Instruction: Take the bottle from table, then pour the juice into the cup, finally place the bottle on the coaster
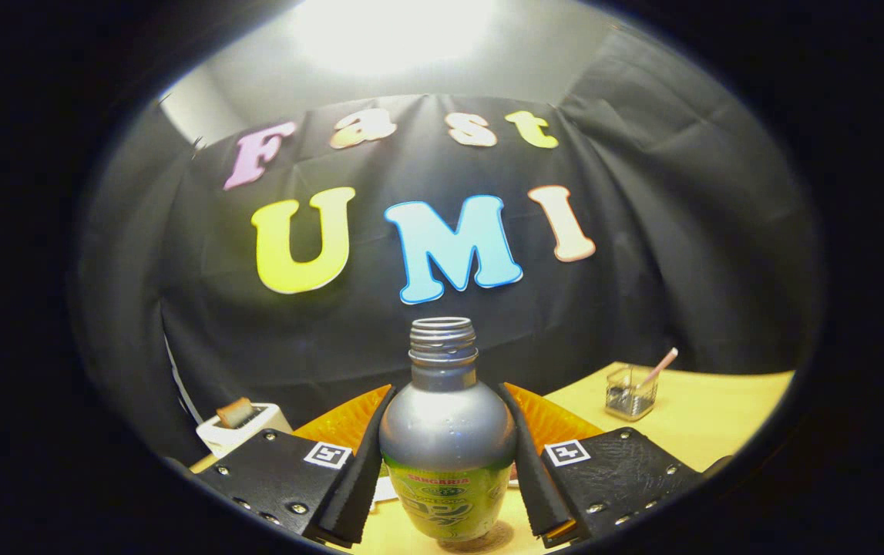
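A silver bottle (448, 451) with a green label stands upright between my fingers, and its threaded neck is open with no cap on it. My gripper (449, 401) is shut on the bottle: the left finger (361, 470) and the right finger (538, 470) press on its shoulder and body from both sides. A shadow lies on the yellow table (719, 420) right under the bottle's base. Whether the base touches the table or hangs just above it I cannot tell.
A small clear glass container (630, 395) with a pink stick in it stands on the table beyond my right finger. Beyond my left finger, a white toaster-like box (245, 425) holds a brown slice. The black booth wall closes the back.
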A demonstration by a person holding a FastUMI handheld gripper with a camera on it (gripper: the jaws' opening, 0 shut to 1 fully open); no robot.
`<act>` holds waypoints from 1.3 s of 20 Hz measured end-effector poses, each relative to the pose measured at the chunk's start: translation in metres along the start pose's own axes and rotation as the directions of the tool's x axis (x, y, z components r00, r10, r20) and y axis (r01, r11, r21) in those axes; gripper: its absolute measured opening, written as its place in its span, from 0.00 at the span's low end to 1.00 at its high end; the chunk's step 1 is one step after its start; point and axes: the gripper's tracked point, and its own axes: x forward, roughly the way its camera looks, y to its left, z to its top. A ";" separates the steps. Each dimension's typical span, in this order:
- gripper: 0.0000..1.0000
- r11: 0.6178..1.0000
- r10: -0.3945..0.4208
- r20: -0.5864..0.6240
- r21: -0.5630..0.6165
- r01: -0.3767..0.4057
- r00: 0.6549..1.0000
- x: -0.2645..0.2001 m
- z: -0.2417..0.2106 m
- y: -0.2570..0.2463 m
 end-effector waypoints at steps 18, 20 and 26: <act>0.77 0.992 0.061 -0.105 -0.100 -0.072 0.993 0.028 -0.102 0.021; 0.77 0.992 0.060 -0.116 -0.101 -0.072 0.991 0.029 -0.115 0.020; 0.77 0.992 0.054 -0.111 -0.110 -0.067 0.992 0.034 -0.134 0.019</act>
